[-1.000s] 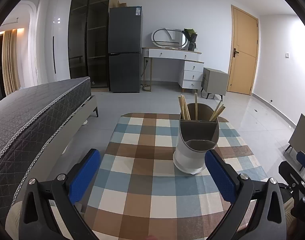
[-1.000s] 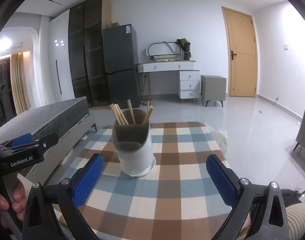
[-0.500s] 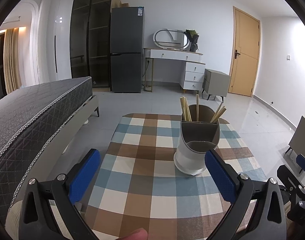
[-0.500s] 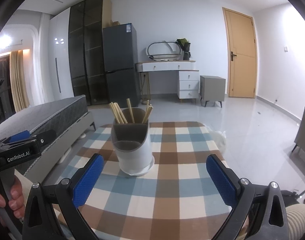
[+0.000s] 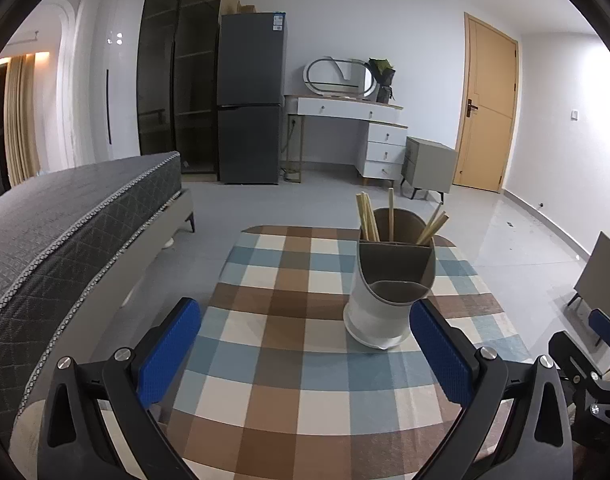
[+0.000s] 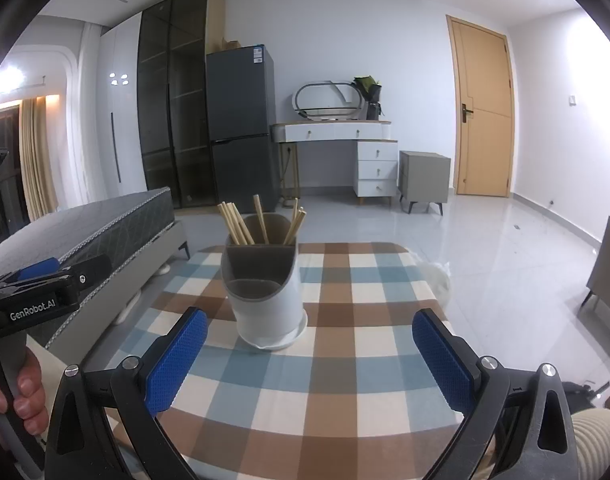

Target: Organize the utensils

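Observation:
A white and grey utensil holder point(image 5: 389, 292) stands on a small table with a checked cloth point(image 5: 297, 360). Several wooden chopsticks point(image 5: 369, 222) stand upright in its rear compartment; the front compartment looks empty. In the right wrist view the holder point(image 6: 265, 292) stands at centre with the chopsticks point(image 6: 241, 226) in it. My left gripper point(image 5: 305, 352) is open and empty, near the table's front, with the holder ahead to its right. My right gripper point(image 6: 311, 356) is open and empty, with the holder ahead to its left. The left gripper point(image 6: 45, 280) also shows at the left edge of the right wrist view.
A grey bed point(image 5: 65, 232) runs along the left of the table. A dark fridge point(image 5: 251, 100), a white dressing table point(image 5: 353, 120), a grey nightstand point(image 5: 429, 164) and a wooden door point(image 5: 489, 108) stand at the far wall. Tiled floor surrounds the table.
Both grippers have risen and drifted slightly; the holder sits a little lower in both views. Nothing was taken or let go.

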